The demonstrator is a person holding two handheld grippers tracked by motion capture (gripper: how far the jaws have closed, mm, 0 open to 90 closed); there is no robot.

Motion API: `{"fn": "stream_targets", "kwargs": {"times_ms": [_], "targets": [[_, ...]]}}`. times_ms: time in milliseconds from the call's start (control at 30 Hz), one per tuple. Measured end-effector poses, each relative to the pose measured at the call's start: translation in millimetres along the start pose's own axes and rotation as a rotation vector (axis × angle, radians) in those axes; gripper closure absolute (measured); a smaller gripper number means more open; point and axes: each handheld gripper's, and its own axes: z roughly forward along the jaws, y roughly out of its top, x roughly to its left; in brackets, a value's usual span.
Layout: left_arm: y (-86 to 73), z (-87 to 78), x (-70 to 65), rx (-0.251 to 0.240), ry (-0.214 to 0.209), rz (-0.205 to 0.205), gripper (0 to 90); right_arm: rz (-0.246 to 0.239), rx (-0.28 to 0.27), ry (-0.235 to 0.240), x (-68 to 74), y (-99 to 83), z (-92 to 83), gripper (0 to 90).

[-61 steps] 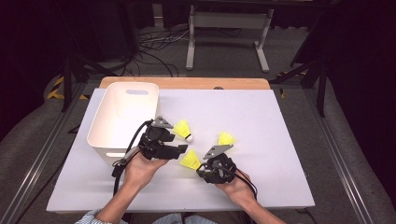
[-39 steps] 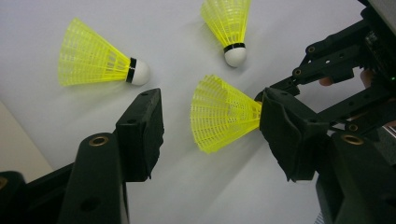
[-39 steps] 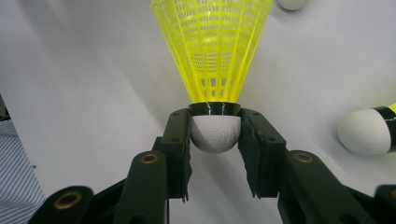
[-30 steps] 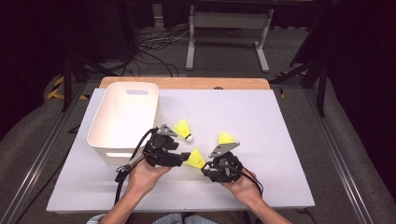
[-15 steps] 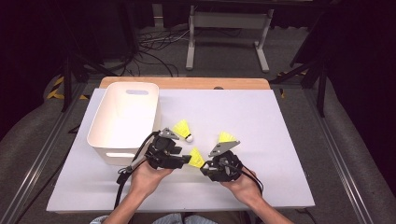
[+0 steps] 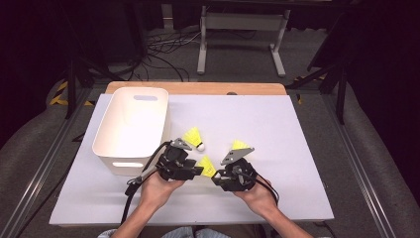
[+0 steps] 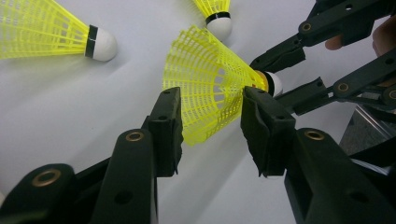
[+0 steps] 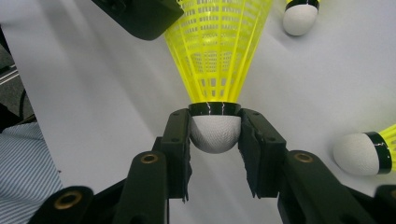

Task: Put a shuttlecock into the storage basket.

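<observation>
A yellow shuttlecock point(image 6: 207, 166) hangs between the two hands, near the table's front. My right gripper point(image 8: 215, 122) is shut on its white cork point(image 8: 215, 135), and the skirt point(image 8: 217, 46) points away from that gripper. My left gripper point(image 7: 209, 95) stands astride the skirt point(image 7: 205, 88) from the other side. Its jaws have just been closing on the skirt, which shows no squeeze. In the high view the left gripper point(image 6: 198, 171) and the right gripper point(image 6: 218, 177) almost meet tip to tip.
Two more yellow shuttlecocks lie on the white table sheet point(image 6: 287, 134): one point(image 6: 194, 137) just beyond the left gripper, the other point(image 6: 241, 145) beyond the right. A white plastic bin point(image 6: 131, 124) stands at the left. The sheet's right half is open.
The left hand has shifted a little toward the right gripper, and its jaws have narrowed around the held shuttlecock's skirt. The right hand has kept still.
</observation>
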Motion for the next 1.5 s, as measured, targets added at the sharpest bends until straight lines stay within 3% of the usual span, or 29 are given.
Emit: {"fn": "stream_targets", "kwargs": {"times_ms": [267, 867, 1367, 1500], "targets": [[-0.4, 2.3, -1.2, 0.019, -0.018, 0.014, 67.8, 0.000, 0.006, 0.004, -0.2, 1.1, 1.0, 64.9], [0.4, 0.3, -4.3, 0.034, -0.013, 0.059, 88.2, 0.014, 0.017, 0.014, -1.9, -1.2, 6.0, 64.7], [6.1, -1.8, -10.1, 0.033, -0.036, 0.084, 89.4, 0.025, -0.012, 0.011, -4.5, -4.5, 6.4, 62.2], [8.0, -2.3, -12.1, 0.041, -0.044, 0.088, 89.6, 0.027, -0.020, 0.002, -5.4, -5.0, 5.9, 55.1]]}}
